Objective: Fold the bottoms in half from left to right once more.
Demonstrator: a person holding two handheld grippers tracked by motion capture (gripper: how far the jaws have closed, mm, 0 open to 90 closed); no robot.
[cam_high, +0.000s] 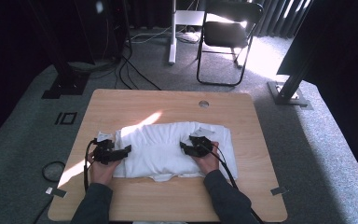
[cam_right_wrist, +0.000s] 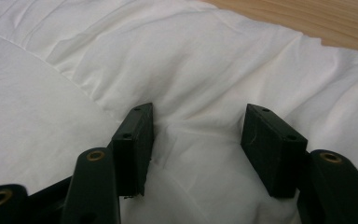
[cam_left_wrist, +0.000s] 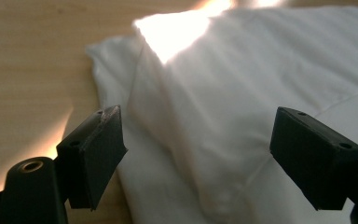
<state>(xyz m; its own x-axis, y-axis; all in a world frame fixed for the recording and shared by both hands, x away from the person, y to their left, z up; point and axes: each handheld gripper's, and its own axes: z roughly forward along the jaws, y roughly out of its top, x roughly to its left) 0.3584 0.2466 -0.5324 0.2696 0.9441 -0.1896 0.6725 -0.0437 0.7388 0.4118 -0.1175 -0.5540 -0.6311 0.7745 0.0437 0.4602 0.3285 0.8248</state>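
Lying across the middle of the wooden bench, the folded white garment ran with its long axis from the person's left to right — a broad, soft rectangle, its near edge toward the person and a small flap poking out at the middle of that edge. It was plain white cotton-like cloth, several layers thick, creased with shallow wrinkles and a seam line, and a patch of sunlight fell on its far left part. No label, print or writing could be read on it.

At the garment's left end was the left gripper; in the left gripper view its fingers stood wide apart, clear of the cloth, with the folded edge lying between and beyond them and nothing held. On the right half of the garment was the right gripper; in the right gripper view its fingers stood partly open, resting down on the cloth with a low ridge of fabric between them — not clamped.

A black folding chair stood on the grey carpet beyond the bench.
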